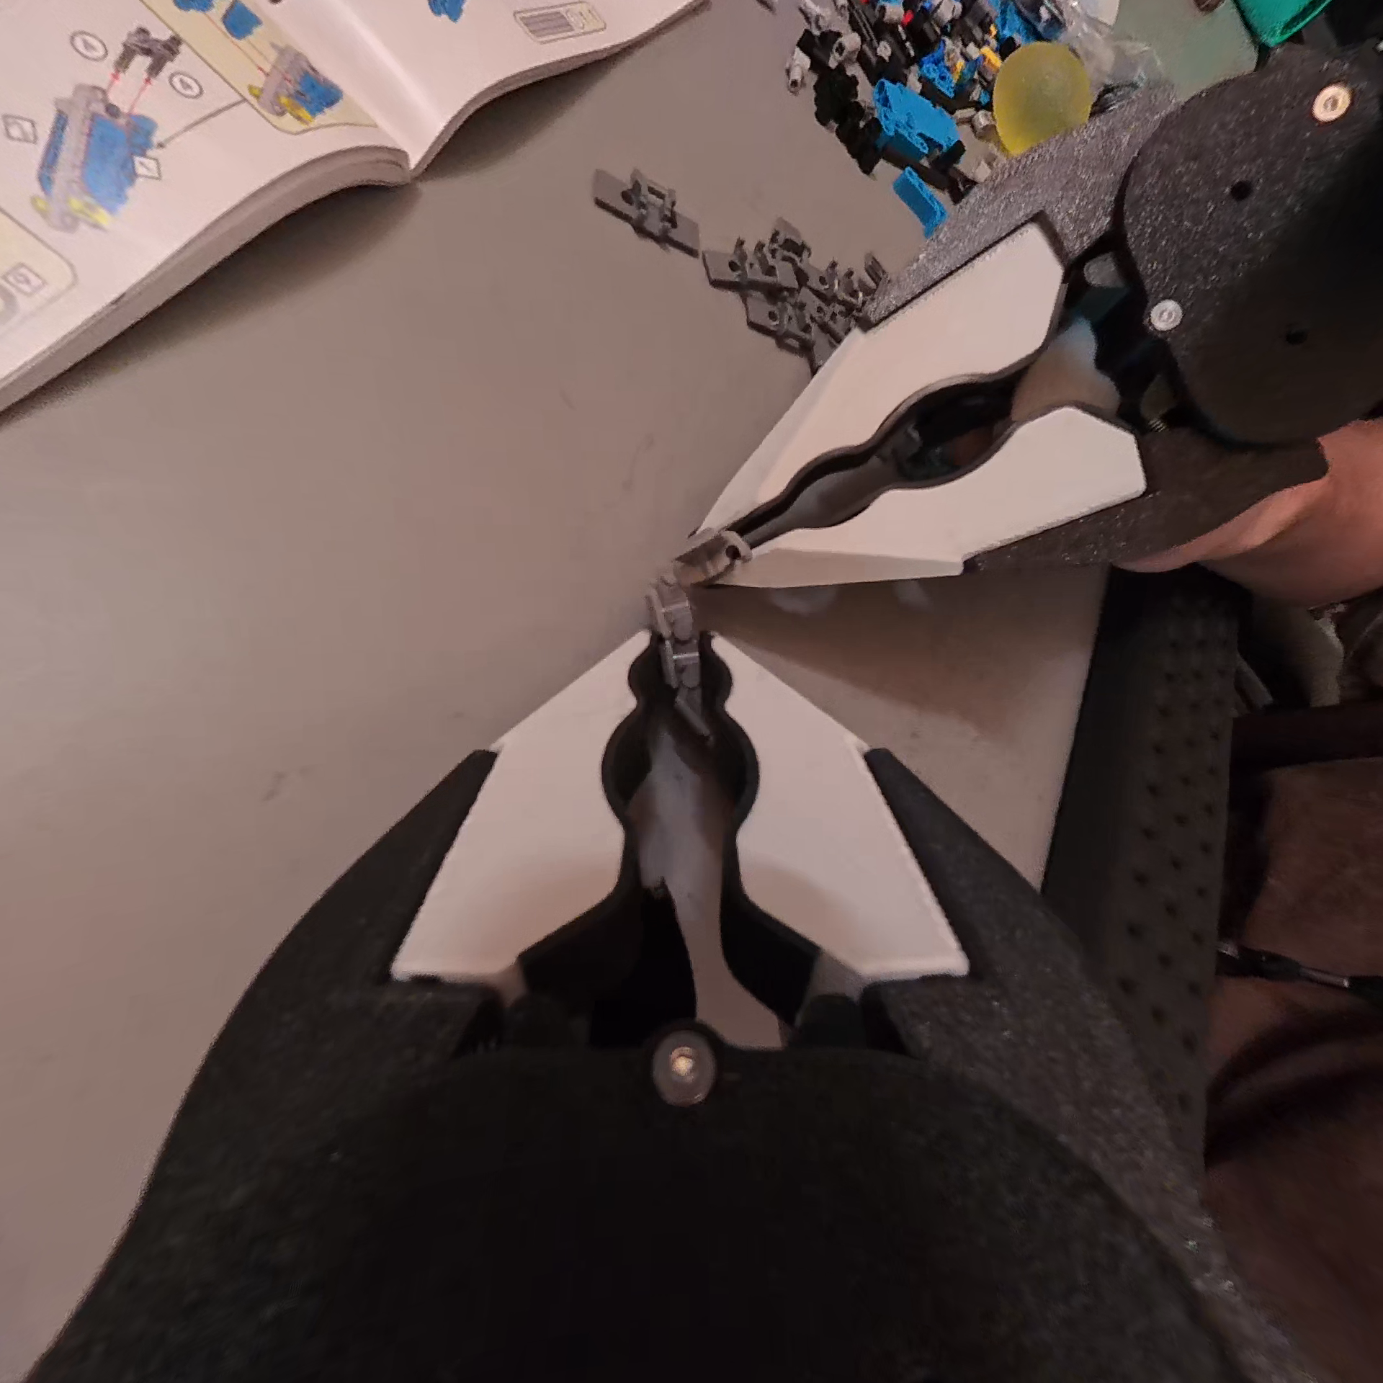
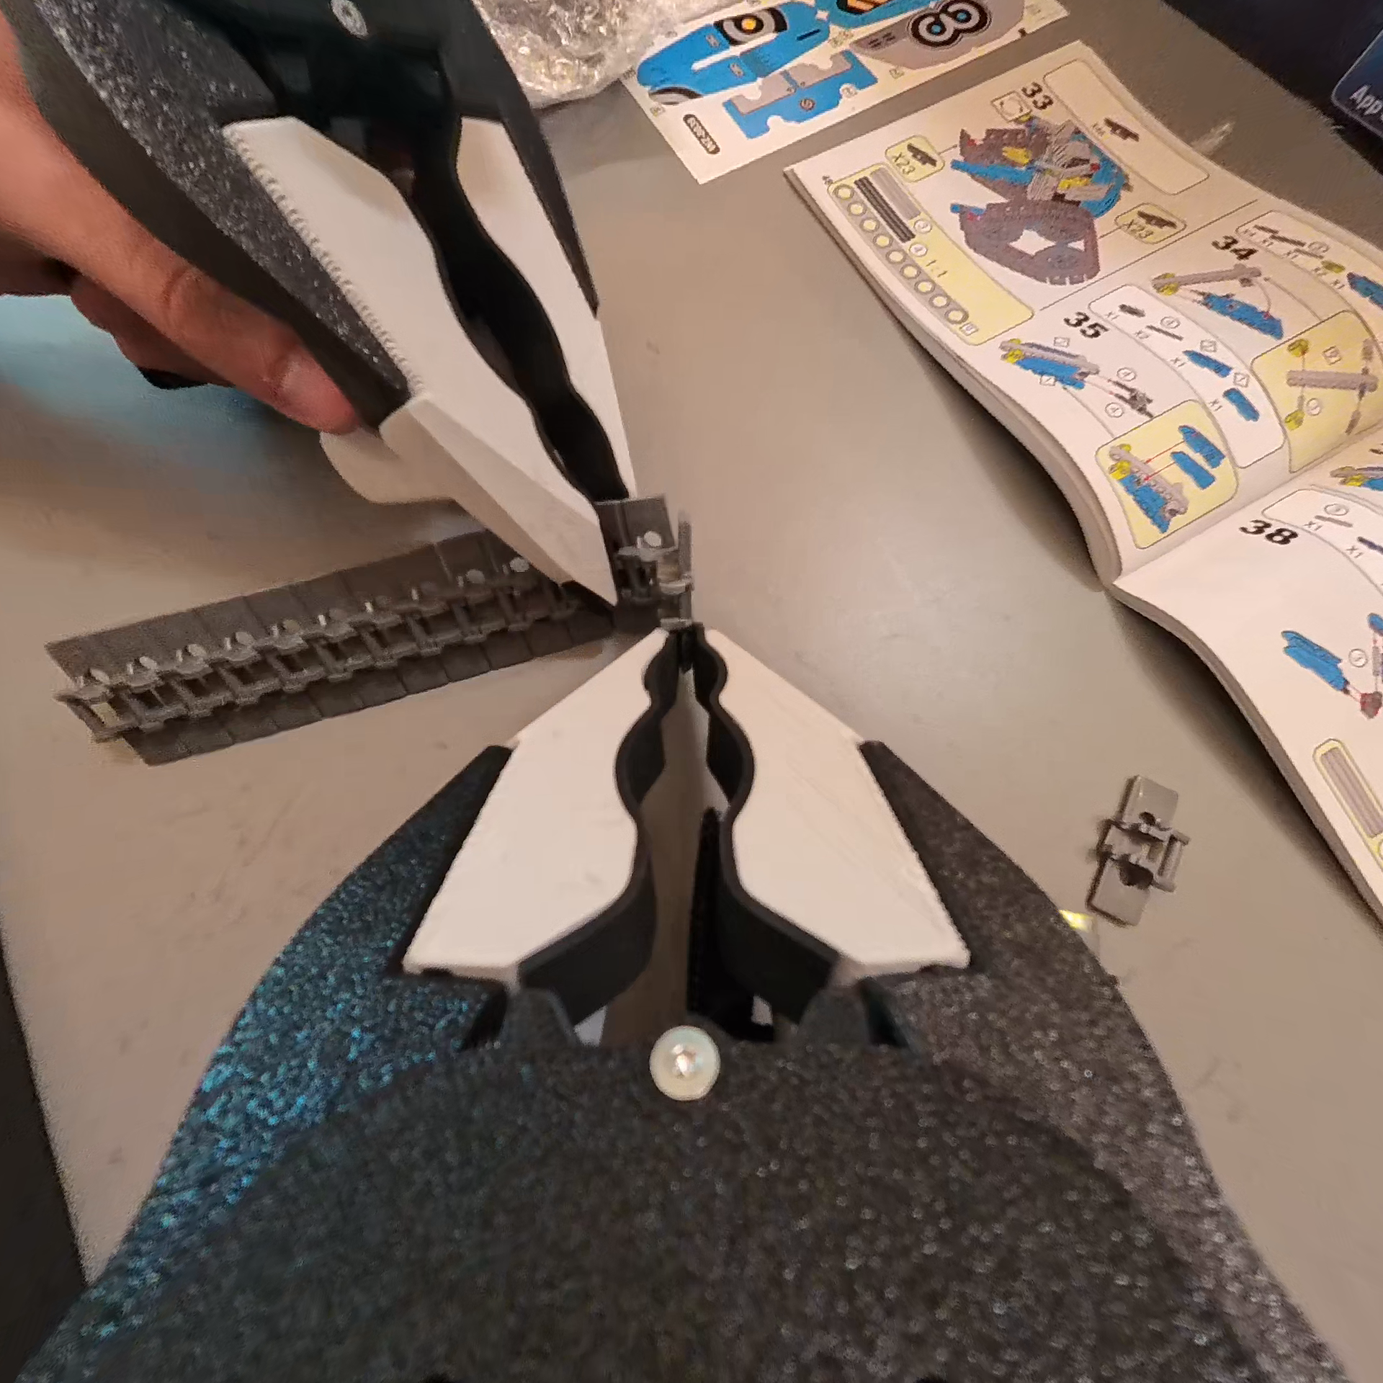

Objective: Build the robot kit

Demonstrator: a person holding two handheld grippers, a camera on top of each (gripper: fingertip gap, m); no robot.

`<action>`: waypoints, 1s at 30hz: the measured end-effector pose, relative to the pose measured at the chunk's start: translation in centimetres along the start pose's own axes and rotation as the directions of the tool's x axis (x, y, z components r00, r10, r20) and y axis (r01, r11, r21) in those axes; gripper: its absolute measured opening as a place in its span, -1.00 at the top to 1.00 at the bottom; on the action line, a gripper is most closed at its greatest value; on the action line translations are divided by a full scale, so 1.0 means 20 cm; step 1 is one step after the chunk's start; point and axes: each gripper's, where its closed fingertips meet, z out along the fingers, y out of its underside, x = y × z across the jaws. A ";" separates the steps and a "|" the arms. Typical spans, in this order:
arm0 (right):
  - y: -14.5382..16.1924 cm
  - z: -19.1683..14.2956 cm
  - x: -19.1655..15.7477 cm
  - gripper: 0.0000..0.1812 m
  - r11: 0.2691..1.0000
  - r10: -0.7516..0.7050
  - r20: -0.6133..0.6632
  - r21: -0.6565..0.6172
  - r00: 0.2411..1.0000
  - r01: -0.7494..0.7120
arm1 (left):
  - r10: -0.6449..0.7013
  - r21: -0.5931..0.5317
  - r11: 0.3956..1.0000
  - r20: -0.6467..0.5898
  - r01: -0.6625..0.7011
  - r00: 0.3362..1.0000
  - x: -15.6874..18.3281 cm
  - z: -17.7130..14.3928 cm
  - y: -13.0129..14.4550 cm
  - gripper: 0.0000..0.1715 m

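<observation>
Grippers meet tip to tip over a grey table (image 1: 299,599). Left gripper (image 1: 677,636) is closed on the end of a grey track chain (image 2: 329,658); in the left wrist view several links run between its white fingers (image 1: 554,808), and the pinched end shows at the tips. Right gripper (image 2: 685,636) is closed on a single grey link (image 2: 677,576), held just at the fingertips and touching the chain's end link. In the left wrist view the same link (image 1: 711,554) sits at the right gripper's tips, bent at an angle to the chain end just below it.

From the chain's held end, the remainder lies flat on the table, trailing away to the left in the right wrist view, studs uppermost. A hand (image 2: 187,299) grips the left gripper's black body above the chain.

Loose links (image 1: 786,284) lie in a small cluster beyond the chain end in the left wrist view, with one separate piece (image 1: 647,209) just left of the cluster. Farther beyond is a heap of blue, black and grey bricks (image 1: 898,97), with a translucent yellow ball (image 1: 1040,97) at its right edge; whether a container holds the heap cannot be told.

An open instruction booklet (image 2: 1122,337) lies right of the chain end. One spare link (image 2: 1137,853) rests near the booklet's lower edge. A sticker sheet (image 2: 786,75) and crumpled clear bag (image 2: 554,45) lie beyond the booklet.
</observation>
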 end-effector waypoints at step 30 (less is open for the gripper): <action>0.03 0.03 0.01 0.96 0.912 -0.050 0.476 -0.337 0.878 0.235 | 0.105 0.006 0.994 -0.076 -0.105 0.992 0.00 0.02 0.00 0.88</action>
